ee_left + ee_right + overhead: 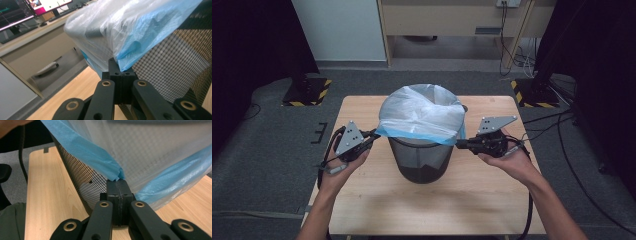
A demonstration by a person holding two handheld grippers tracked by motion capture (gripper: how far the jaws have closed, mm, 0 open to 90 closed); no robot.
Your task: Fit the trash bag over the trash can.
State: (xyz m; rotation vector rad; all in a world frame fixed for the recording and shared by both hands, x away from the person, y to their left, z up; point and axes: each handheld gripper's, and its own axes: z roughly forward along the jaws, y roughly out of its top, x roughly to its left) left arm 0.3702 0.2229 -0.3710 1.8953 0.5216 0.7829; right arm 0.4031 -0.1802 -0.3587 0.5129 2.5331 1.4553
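Wastebasket (424, 160), black wire mesh, round: stands upright at the middle of the wooden table (362, 200), between your two hands.

Bin liner (422, 115), translucent white plastic with a blue hem: draped over the basket's rim, upper part bunched and puffed above the opening, hem hanging partway down the mesh on both sides.

Left gripper (374, 135): at the basket's left side, jaws pressed together on the blue hem; in the left gripper view (122, 68) the film is pinched at the jaw tips.

Right gripper (459, 143): at the basket's right side, jaws likewise closed tight on the hem, which peaks into the jaw tips in the right gripper view (119, 180).

Step in hand, as judged: fitting the liner, with both sides of the hem gripped and drawn down the outside of the basket.

Next move, as judged: you would pull both sides down evenly until the fold sits snug under the rim, keeping the pull light so the thin film does not tear or the basket tip.

Views compared: the high view gives the whole basket, its place on the table and the billowed top of the liner; each gripper view gives the pinch itself and the mesh close behind it. The left gripper view also shows a desk with a monitor (15, 12) far behind.
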